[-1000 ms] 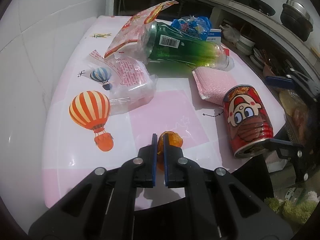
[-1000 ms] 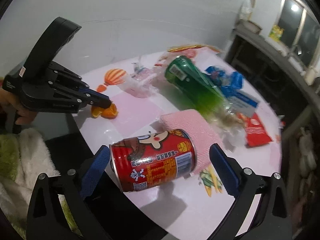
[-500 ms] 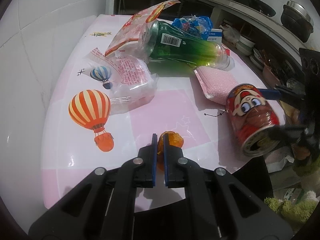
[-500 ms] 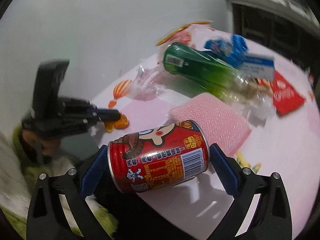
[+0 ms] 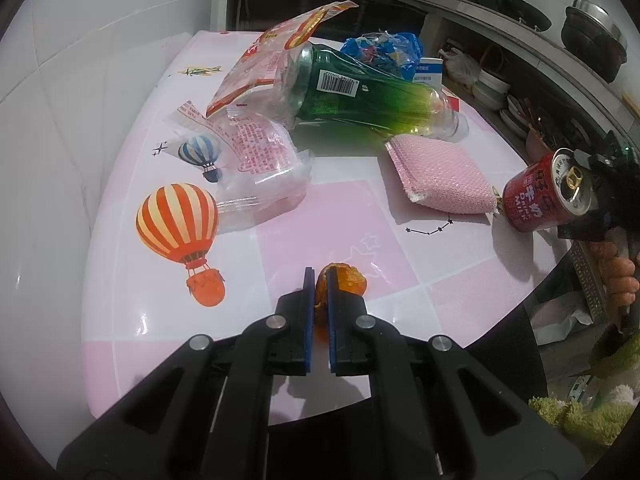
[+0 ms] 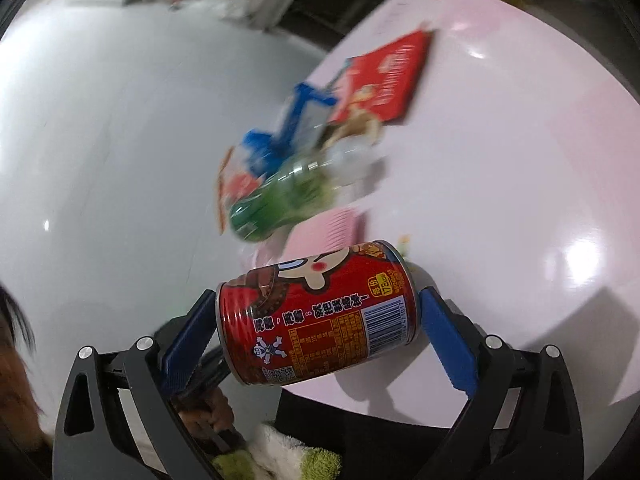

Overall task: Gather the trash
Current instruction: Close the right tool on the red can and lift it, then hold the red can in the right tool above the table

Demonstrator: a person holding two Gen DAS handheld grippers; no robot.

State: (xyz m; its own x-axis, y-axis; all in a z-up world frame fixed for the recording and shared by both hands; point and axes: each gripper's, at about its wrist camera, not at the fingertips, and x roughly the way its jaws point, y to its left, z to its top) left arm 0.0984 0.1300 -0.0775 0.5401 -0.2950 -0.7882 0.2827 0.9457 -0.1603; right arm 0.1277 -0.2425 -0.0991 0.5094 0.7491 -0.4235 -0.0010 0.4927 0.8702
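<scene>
The left gripper (image 5: 319, 280) sits low over the near edge of the table (image 5: 120, 320), its jaws pinched nearly together on an orange peel (image 5: 340, 280), probably ready to carry it off as trash. Further right, the right gripper (image 6: 316, 316) grips a red drink can (image 6: 316, 312) end to end, tilted above the table's right edge, likely because that is where the can gives least under the pads.

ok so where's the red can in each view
Left wrist view: the red can is at the far right edge, off the table rim, held end to end in the right tool.
Right wrist view: the red can is low centre, lying sideways between the blue pads.
Shared landmark: the green bottle beyond the pink sponge.
</scene>
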